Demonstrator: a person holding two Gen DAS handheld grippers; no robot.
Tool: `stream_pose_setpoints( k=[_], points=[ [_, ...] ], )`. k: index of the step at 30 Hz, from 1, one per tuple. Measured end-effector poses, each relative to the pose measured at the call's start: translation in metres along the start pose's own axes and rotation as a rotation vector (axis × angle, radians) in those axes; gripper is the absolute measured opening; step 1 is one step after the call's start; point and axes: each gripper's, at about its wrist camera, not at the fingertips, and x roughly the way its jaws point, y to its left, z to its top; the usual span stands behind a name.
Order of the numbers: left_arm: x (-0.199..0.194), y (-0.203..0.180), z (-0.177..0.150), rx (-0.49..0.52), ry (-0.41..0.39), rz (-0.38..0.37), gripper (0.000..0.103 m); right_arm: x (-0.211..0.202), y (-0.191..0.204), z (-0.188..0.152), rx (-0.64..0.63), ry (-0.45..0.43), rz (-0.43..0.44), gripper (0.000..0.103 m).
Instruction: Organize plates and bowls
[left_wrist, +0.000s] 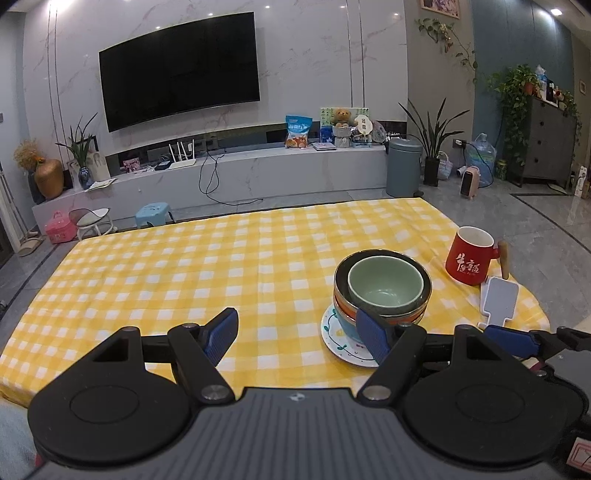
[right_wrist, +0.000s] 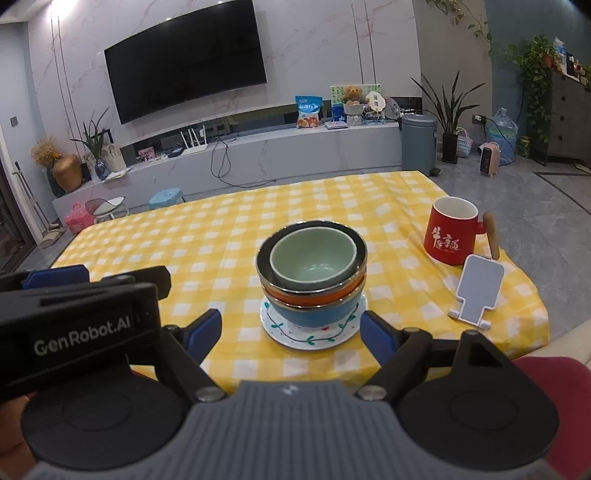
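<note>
A stack of bowls stands on a white patterned plate (right_wrist: 314, 338) on the yellow checked tablecloth: a blue bowl (right_wrist: 314, 314) at the bottom, an orange bowl (right_wrist: 314, 295) over it, a pale green bowl (right_wrist: 314, 260) nested on top. The stack also shows in the left wrist view, with the green bowl (left_wrist: 386, 282) and the plate (left_wrist: 334, 338). My left gripper (left_wrist: 297, 330) is open and empty, just left of the stack. My right gripper (right_wrist: 291, 330) is open and empty, its fingers on either side of the plate's near edge, not touching.
A red mug (right_wrist: 452, 230) with a wooden handle stands to the right of the stack, with a grey phone stand (right_wrist: 480, 286) in front of it. The table's right edge (right_wrist: 532, 280) is close behind them. The left gripper's body (right_wrist: 74, 321) sits beside the right one.
</note>
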Motion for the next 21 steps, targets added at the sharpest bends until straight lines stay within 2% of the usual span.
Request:
stream_pose_setpoints(
  k=[21],
  points=[
    [-0.013, -0.002, -0.001, 0.015, -0.045, 0.045, 0.085, -0.010, 0.001, -0.001, -0.021, -0.025, -0.032, 0.081]
  ],
)
